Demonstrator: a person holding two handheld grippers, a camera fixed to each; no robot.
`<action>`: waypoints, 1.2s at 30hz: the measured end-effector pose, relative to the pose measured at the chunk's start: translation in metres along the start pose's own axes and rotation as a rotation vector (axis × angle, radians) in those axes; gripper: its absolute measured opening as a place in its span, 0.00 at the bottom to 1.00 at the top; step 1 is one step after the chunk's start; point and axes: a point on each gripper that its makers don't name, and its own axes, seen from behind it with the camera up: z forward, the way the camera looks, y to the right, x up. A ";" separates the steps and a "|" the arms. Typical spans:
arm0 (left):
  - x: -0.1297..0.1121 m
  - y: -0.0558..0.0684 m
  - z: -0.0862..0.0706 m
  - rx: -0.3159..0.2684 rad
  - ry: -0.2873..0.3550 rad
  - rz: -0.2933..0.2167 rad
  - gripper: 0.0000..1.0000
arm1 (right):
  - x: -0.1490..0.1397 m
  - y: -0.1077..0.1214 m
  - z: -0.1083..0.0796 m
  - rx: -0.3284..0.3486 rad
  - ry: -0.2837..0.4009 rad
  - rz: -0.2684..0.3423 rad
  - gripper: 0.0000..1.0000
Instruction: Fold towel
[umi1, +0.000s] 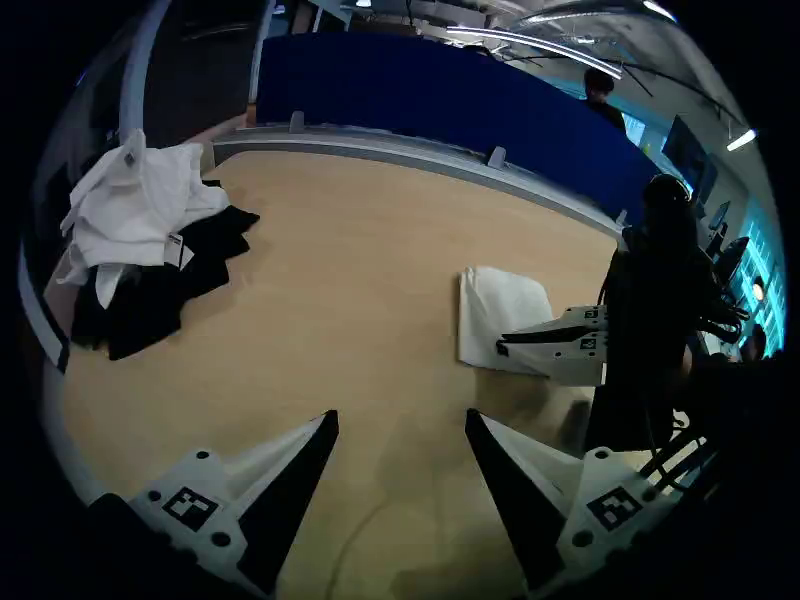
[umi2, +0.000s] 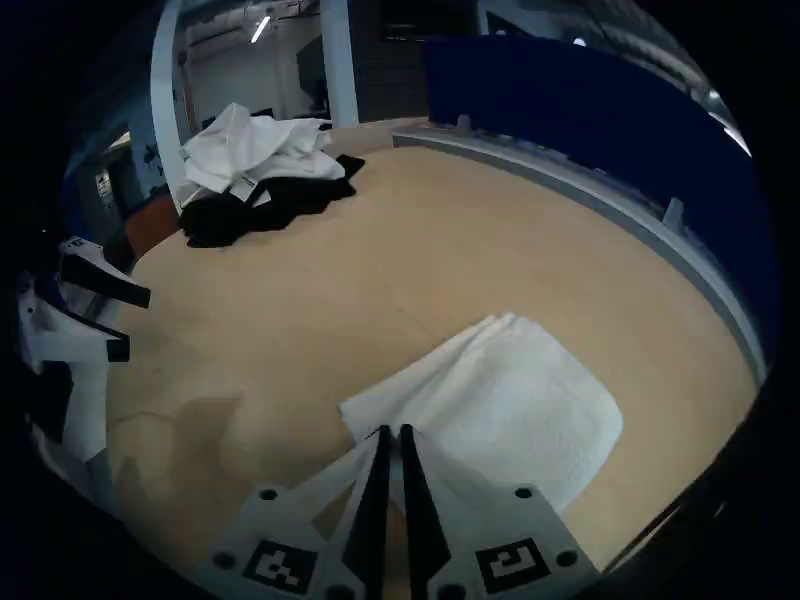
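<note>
Fingers (umi2: 372, 490) pinch towel (umi2: 520, 400) (clothing tag (umi1: 175, 250) illegible).

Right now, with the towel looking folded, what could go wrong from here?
1. The right gripper sits nearly shut at the edge of the white towel. If it has caught any cloth, pulling back could drag the fold open.
2. The white towel lies close to the edge of the table, so a tug might slide it off.
</note>
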 end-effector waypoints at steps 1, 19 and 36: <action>0.000 0.000 0.001 -0.001 -0.001 0.000 0.94 | 0.001 0.001 -0.001 -0.001 0.001 -0.003 0.09; 0.001 0.002 0.001 -0.004 -0.003 -0.002 0.94 | 0.002 0.027 -0.031 -0.074 0.034 -0.008 0.88; 0.001 0.012 0.004 -0.015 -0.004 -0.004 0.94 | -0.050 0.049 -0.064 -0.154 -0.027 0.032 0.93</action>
